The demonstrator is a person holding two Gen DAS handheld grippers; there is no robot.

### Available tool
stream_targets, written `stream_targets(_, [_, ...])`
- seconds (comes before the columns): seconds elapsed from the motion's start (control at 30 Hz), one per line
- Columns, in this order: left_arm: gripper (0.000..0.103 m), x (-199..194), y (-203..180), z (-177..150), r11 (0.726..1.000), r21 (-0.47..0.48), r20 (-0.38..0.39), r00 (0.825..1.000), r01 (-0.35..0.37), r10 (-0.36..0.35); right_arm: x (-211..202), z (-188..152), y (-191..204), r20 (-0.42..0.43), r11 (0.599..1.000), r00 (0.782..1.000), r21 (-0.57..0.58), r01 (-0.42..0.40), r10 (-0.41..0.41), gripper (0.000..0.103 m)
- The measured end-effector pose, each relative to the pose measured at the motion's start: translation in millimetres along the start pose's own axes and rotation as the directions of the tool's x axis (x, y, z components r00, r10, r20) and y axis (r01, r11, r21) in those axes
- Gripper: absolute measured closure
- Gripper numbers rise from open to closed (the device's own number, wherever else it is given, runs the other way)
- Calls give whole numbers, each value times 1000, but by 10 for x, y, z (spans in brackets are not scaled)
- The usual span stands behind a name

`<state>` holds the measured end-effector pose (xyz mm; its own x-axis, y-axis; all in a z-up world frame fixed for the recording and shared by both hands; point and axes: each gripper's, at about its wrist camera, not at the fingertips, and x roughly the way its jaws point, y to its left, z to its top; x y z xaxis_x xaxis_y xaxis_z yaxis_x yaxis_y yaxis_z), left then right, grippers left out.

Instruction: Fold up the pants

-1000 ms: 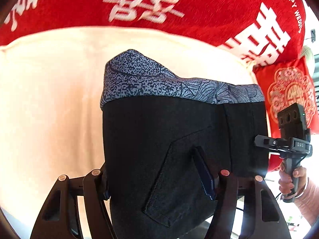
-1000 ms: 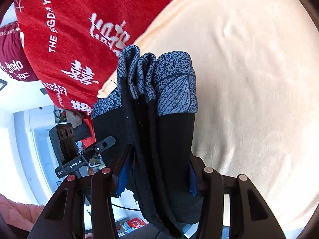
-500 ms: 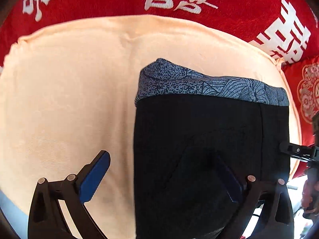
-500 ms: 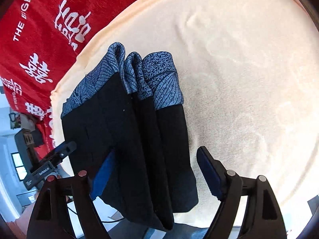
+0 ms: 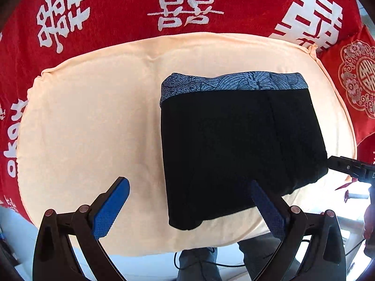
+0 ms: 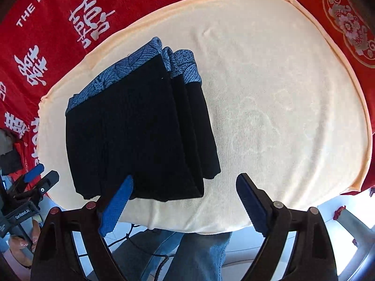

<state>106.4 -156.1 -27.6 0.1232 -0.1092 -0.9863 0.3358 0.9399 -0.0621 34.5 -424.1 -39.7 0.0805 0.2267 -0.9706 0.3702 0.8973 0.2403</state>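
The black pants (image 5: pixel 239 140) with a blue patterned waistband lie folded in a compact stack on the cream cloth (image 5: pixel 89 126). In the right wrist view the pants (image 6: pixel 140 135) show several stacked layers. My left gripper (image 5: pixel 187 196) is open and empty, raised back from the stack's near edge. My right gripper (image 6: pixel 185 196) is open and empty, just off the stack's near right corner. The right gripper's tip also shows in the left wrist view (image 5: pixel 349 166), and the left gripper shows in the right wrist view (image 6: pixel 35 180).
The cream cloth covers a cushion-like surface on a red fabric with white characters (image 5: pixel 187 4). A red embroidered cushion (image 5: pixel 358 77) sits at the right. The person's jeans (image 6: pixel 187 253) and a cable show below the near edge.
Both grippers opened and let go of the folded pants, then pulled back from them. The pants went from held up to lying flat on the cream cloth.
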Motion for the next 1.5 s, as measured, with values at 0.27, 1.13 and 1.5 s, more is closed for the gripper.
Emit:
stream_targets(0.27, [0, -300, -133, -226, 999, 39, -42, 999, -14, 15, -381, -240, 245, 73, 990, 991, -70, 119, -114, 11])
stream_targets(1.13, [0, -1105, -168, -419, 997, -3, 30, 997, -73, 73, -934, -668, 770, 75, 966, 980, -167, 195, -185, 11])
stream_targets(1.5, [0, -1188, -178, -391, 996, 13, 50, 994, -94, 93, -1038, -603, 918, 101, 970, 981, -161, 180, -166, 11])
